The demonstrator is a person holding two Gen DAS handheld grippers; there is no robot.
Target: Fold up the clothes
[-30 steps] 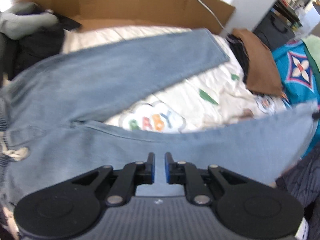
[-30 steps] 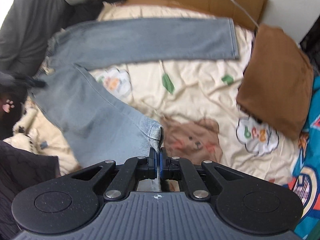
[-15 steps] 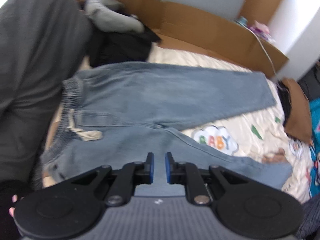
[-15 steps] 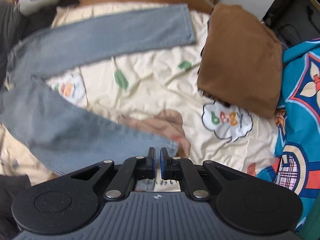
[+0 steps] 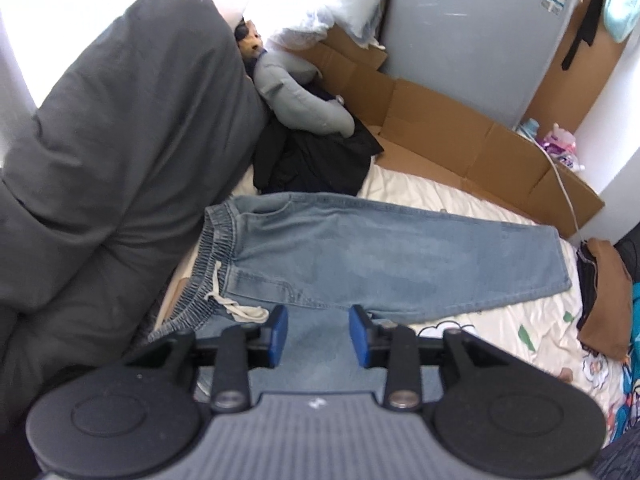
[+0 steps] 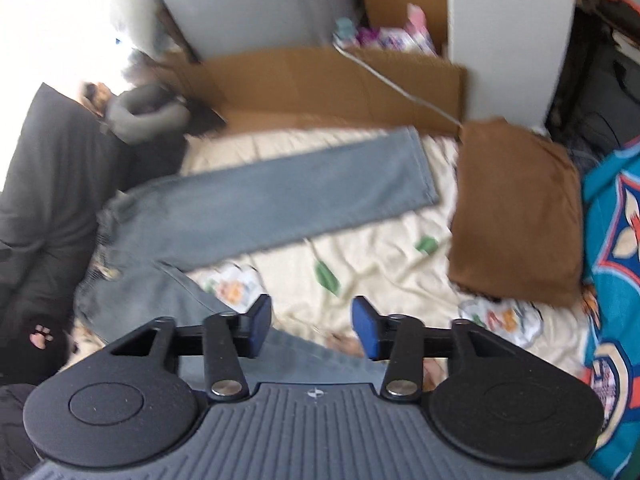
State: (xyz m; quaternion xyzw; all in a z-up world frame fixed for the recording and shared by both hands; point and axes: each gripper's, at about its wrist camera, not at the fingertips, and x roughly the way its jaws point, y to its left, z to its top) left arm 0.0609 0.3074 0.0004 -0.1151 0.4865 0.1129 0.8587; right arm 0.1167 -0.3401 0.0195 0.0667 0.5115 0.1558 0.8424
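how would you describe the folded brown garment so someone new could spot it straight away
Start at the cream printed bedsheet where the light blue jeans lie spread. Past the jeans' far leg hem sits the folded brown garment, the only plain brown square, beside a teal patterned blanket.

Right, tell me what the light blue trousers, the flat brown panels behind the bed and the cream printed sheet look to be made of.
Light blue trousers: washed denim, matte, with visible seams and a gathered elastic waistband. Flat brown panels: corrugated cardboard, dull, with fold creases. Cream printed sheet: soft woven cloth, probably cotton, wrinkled and matte.
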